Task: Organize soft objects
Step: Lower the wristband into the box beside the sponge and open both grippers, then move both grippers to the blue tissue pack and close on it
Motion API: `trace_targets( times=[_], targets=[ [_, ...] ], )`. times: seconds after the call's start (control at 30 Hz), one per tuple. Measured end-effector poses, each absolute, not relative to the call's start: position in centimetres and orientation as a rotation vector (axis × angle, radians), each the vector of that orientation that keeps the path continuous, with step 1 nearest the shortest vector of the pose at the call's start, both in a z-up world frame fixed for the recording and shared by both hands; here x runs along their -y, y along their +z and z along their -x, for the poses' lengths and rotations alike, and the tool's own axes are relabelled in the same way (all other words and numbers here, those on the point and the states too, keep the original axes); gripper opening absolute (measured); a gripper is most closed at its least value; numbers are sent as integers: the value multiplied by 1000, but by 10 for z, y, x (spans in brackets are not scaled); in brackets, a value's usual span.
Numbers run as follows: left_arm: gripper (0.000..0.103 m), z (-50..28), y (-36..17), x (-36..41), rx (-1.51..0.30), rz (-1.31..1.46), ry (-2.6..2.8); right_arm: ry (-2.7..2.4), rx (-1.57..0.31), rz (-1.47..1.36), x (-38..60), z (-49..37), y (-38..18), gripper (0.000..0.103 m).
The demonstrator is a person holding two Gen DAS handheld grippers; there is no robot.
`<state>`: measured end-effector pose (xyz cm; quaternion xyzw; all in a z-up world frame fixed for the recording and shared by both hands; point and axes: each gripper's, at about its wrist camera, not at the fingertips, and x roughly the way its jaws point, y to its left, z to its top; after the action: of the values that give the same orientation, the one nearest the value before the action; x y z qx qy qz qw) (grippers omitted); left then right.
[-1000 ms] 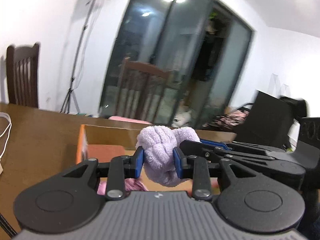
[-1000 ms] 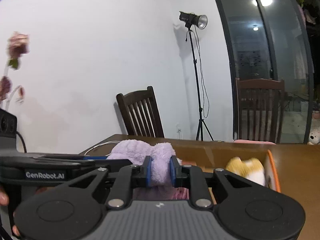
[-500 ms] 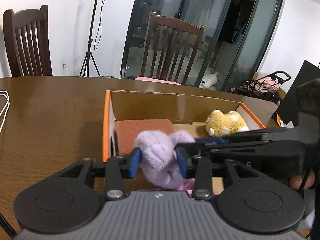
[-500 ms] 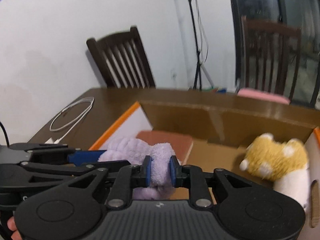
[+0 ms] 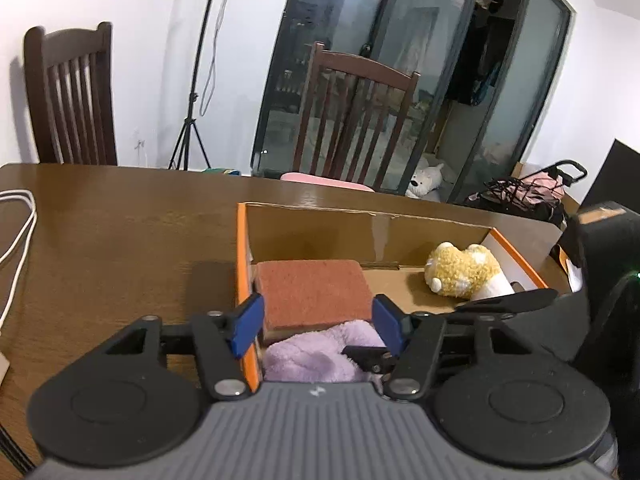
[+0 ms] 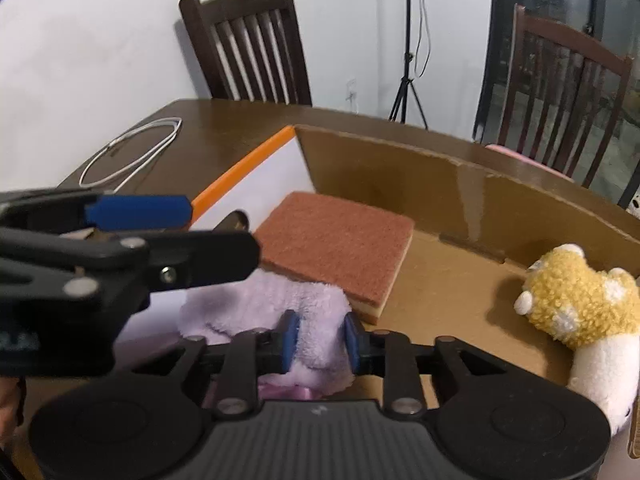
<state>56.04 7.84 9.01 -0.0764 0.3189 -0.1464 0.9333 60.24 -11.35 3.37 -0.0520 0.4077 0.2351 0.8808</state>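
A fluffy purple cloth (image 5: 316,354) lies in the near left corner of an open cardboard box (image 5: 360,226) with orange rims, next to a brown sponge (image 5: 314,292). A yellow and white plush toy (image 5: 464,272) lies at the box's right side. My left gripper (image 5: 318,326) is open above the cloth and holds nothing. My right gripper (image 6: 318,338) is inside the box with its jaws partly apart around a fold of the purple cloth (image 6: 280,308). The sponge (image 6: 340,240) and plush (image 6: 580,312) also show in the right wrist view.
The box stands on a brown wooden table (image 5: 120,232). A white cable (image 6: 132,154) lies on the table left of the box. Two dark wooden chairs (image 5: 352,116) stand behind the table, with a light stand (image 5: 196,92) and glass doors beyond.
Both grippers lowered the purple cloth into the box. My left gripper opened and let go of it. My right gripper's jaws widened slightly around the cloth.
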Motion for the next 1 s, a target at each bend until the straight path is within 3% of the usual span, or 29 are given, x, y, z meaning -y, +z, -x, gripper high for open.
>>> trace_targets(
  times=[0.03, 0.1, 0.2, 0.37, 0.63, 0.87, 1.0],
  targets=[
    [62, -556, 93, -79, -645, 154, -294, 475, -839, 79, 121, -600, 37, 50],
    [64, -544, 101, -80, -609, 131, -281, 475, -818, 16, 139, -593, 47, 56],
    [73, -523, 111, -80, -571, 137, -295, 455, -761, -16, 171, -570, 66, 56],
    [73, -487, 129, -69, -575, 55, -277, 386, -706, 11, 219, -535, 97, 56],
    [87, -406, 174, -56, -461, 19, -301, 354, -576, 22, 270, -452, 137, 67],
    [96, -327, 178, -40, -371, -15, -315, 368, -485, 13, 287, -368, 139, 70],
    [100, -279, 155, -32, -339, -50, -317, 388, -420, 30, 288, -313, 119, 80]
  ],
)
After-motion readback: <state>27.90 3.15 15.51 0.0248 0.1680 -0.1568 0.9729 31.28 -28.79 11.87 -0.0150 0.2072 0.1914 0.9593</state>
